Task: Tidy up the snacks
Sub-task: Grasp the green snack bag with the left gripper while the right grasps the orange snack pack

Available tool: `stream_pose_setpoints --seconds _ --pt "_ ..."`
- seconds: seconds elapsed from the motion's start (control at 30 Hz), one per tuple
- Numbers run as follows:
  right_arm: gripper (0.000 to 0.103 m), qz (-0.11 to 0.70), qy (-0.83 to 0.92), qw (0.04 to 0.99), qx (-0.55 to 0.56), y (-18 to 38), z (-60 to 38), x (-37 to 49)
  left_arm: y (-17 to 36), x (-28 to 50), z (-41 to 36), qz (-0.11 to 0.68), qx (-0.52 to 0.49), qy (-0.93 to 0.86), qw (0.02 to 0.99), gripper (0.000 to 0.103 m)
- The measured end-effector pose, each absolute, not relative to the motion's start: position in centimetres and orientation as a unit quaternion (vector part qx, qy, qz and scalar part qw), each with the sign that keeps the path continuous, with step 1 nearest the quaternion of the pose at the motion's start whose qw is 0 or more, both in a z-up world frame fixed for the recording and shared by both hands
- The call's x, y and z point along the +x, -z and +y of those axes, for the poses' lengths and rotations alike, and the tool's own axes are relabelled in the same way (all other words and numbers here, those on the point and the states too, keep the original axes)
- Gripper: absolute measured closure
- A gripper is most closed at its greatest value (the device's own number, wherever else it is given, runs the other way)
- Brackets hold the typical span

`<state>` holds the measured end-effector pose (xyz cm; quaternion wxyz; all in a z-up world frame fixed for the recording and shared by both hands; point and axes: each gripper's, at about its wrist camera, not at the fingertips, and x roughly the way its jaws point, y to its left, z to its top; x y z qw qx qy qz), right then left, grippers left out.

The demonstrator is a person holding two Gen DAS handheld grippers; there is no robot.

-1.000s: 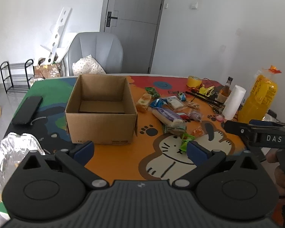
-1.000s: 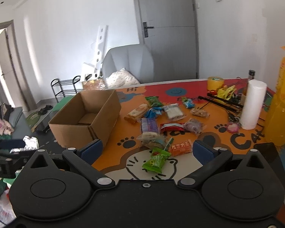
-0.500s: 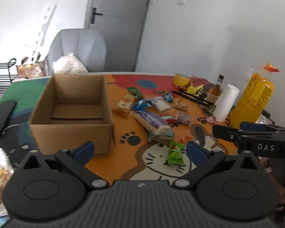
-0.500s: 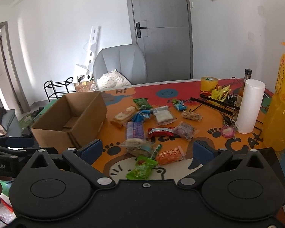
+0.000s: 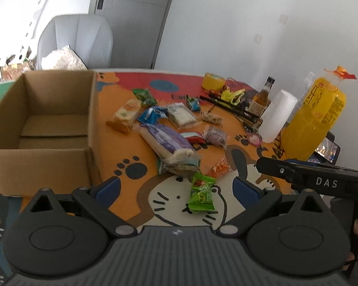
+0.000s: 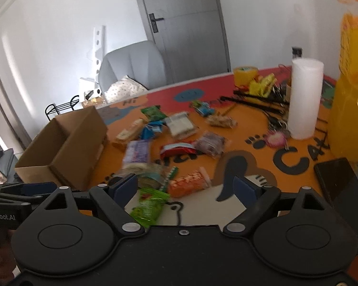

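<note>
Both grippers hover over the snack pile with nothing in them. Left gripper (image 5: 176,189) stands with its jaws spread wide at the bottom of its frame; between them, lower centre, lies a green packet (image 5: 201,195) on the white cat face of the table mat (image 5: 136,143), not touched by either pad. Right gripper (image 6: 185,187) is released too, its jaws having just been closing a little, and the same green packet (image 6: 149,206) lies low between them, near the left pad, with no contact that can be seen. Just past it sits an orange packet (image 6: 191,180).

Further up the middle of the left view lie a long purple packet (image 5: 165,140), a red packet (image 5: 194,137) and a blue packet (image 5: 152,114), with more small snacks behind them, all loose on the mat. An open cardboard box (image 5: 45,128) fills the left side of that frame, nothing visible inside. At the right stand a white paper roll (image 5: 278,116) and a big orange jug (image 5: 315,119); the right gripper's black body crosses the lower right edge.

In the right view a dark phone (image 6: 337,178) lies at the right edge.
</note>
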<state>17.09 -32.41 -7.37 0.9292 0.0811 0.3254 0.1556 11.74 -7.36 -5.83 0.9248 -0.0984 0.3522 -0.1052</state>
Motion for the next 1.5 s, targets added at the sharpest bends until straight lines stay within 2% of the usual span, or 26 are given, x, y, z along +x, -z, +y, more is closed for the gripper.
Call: stream_pose_setpoints --seconds 0.27,0.53,0.77,0.83,0.87,1.23,1.4,1.5 --pt "0.018 0.342 -0.159 0.922 0.091 9.3 -33.2 18.5 7.9 14.5 -8.6 0.367 -0.107 0.113 0.917 0.004" --pt "0.025 0.36 -0.159 0.914 0.095 10.8 -33.5 20.2 10.5 17.1 -9.9 0.401 -0.111 0.135 0.899 0.021" --pt "0.025 0.37 -0.166 0.909 0.101 11.6 -33.6 21.6 12.1 18.7 -11.2 0.425 -0.095 0.142 0.889 0.05" --pt "0.025 0.374 -0.165 0.907 0.101 11.8 -33.4 22.2 12.0 18.9 -11.3 0.425 -0.086 0.134 0.891 0.062" --pt "0.025 0.374 -0.167 0.907 0.1 11.9 -33.3 22.3 12.0 19.1 -11.2 0.43 -0.088 0.132 0.889 0.077" --pt "0.025 0.382 -0.197 0.9 0.072 12.6 -30.4 24.0 11.4 18.7 -8.0 0.422 -0.115 0.087 0.895 0.077" --pt "0.018 0.384 -0.2 0.9 0.044 12.7 -29.4 24.5 11.3 18.8 -7.3 0.414 -0.124 0.078 0.898 0.077" --pt "0.018 0.388 -0.201 0.899 0.027 13.0 -28.8 24.7 11.2 18.8 -7.0 0.413 -0.126 0.072 0.899 0.077"
